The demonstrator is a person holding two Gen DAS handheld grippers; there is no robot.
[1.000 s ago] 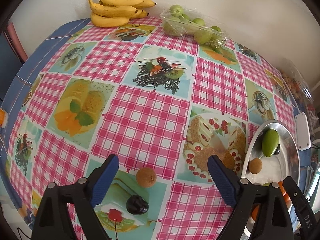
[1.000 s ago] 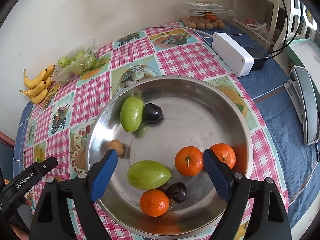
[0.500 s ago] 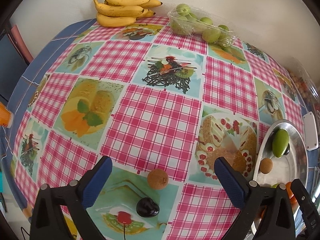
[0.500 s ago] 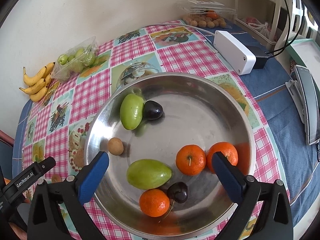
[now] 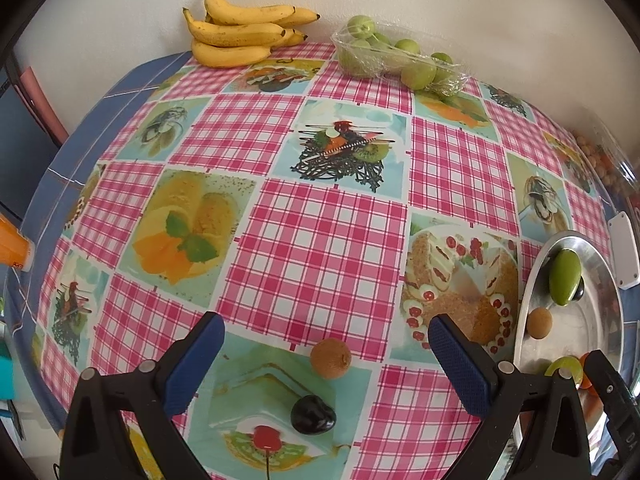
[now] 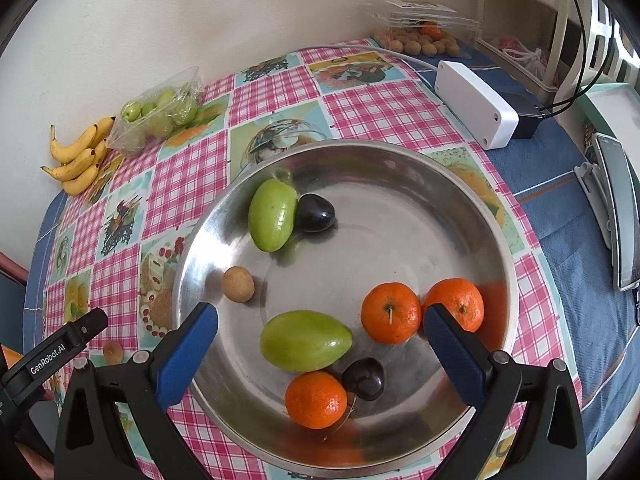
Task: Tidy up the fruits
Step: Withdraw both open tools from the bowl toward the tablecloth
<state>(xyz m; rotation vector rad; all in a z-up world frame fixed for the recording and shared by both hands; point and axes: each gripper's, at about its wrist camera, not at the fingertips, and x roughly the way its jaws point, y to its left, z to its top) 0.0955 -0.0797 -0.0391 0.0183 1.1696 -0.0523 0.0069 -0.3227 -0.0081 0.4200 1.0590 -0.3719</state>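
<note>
A steel bowl (image 6: 404,160) holds two green mangoes (image 6: 306,340), three oranges (image 6: 391,313), a dark plum (image 6: 316,213), a cherry (image 6: 364,378) and a small brown fruit (image 6: 238,284). My right gripper (image 6: 320,340) hangs open above the bowl's near half, touching nothing. In the left wrist view a brown fruit (image 5: 331,358) and a dark plum (image 5: 312,415) lie on the checked tablecloth. My left gripper (image 5: 326,354) stands open over them, its jaws wide apart and empty. The bowl (image 5: 528,300) shows at that view's right edge.
Bananas (image 5: 240,36) and a bag of green fruit (image 5: 396,60) sit at the back by the wall. A white box (image 6: 476,104) with cables, a clear tub of small brown fruit (image 6: 424,28) and a phone on a stand (image 6: 616,212) lie right of the bowl.
Both grippers have opened wider. The fruit has not moved, and neither hand has shifted much.
</note>
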